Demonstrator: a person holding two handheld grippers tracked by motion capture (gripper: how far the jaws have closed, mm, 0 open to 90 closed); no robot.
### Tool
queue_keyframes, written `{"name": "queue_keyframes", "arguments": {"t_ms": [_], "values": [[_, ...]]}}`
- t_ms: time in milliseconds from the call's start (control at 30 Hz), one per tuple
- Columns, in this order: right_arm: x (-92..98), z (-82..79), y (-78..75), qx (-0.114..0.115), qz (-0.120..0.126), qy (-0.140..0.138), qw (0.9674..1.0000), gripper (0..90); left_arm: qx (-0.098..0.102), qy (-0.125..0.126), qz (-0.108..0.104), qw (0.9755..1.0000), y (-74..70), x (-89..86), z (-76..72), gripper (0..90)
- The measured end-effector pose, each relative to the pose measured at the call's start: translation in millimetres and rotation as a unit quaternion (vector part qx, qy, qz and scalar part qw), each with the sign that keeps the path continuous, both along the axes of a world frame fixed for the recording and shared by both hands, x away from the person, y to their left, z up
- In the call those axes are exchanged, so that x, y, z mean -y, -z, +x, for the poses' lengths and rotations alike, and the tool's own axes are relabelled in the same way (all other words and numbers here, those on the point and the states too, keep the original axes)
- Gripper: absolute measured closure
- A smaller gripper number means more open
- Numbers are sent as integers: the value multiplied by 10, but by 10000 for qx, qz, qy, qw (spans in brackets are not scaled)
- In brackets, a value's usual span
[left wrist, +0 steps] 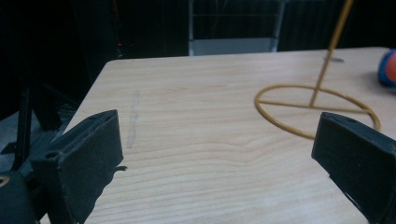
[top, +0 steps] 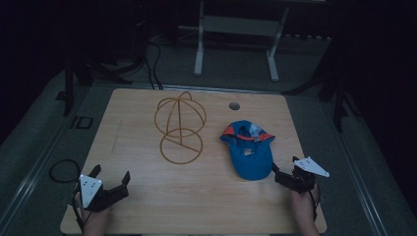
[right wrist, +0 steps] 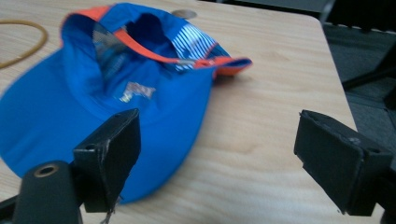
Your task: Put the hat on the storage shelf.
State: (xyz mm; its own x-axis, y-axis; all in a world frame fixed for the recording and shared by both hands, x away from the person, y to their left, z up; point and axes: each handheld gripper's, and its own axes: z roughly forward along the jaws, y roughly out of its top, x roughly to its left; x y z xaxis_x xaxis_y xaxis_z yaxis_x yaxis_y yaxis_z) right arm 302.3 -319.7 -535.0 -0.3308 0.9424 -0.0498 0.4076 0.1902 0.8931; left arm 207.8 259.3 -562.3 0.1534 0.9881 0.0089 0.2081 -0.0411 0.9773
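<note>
The cap [top: 248, 150] lies upside down on the desk [top: 147, 206], just beside the wire stand [top: 179, 125]. The right claw [top: 284, 176], released, nears its brim; pinching that brim squarely looks wisest. The left claw [top: 112, 184] gapes empty.

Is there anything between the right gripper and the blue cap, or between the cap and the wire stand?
Nothing visible. The right gripper, jaws open, sits right at the cap, and bare table lies between the cap and the wire stand to its left.
</note>
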Motion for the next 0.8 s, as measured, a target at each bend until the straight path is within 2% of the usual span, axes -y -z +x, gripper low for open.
{"name": "queue_keyframes", "arguments": {"t_ms": [133,233,300,333,433,567,633,733,800], "values": [[-38,59,-151,48,99,-119,9999,145,-179,183,-83,9996,6,7,13,22],[-67,104,-259,113,8,-176,9998,143,-278,230,-99,9993,21,1,27,22],[-76,124,-295,33,-14,-181,9998,143,-292,225,-130,9992,26,-1,32,22],[-79,159,-354,-77,91,-249,9996,143,-314,230,-138,9991,25,-1,34,22],[-90,205,-435,-134,157,-276,9994,143,-333,256,-145,9990,27,1,35,22],[-114,290,-534,-184,210,-351,9990,143,-375,302,-122,9988,30,2,41,22],[-125,335,-580,-234,349,-412,9983,142,-380,306,-128,9987,31,0,42,22],[-152,396,-654,-207,501,-529,9971,141,-382,352,-143,9985,30,-5,40,22],[-179,443,-692,-194,499,-555,9970,141,-389,362,-136,9985,31,-6,40,22]]}}
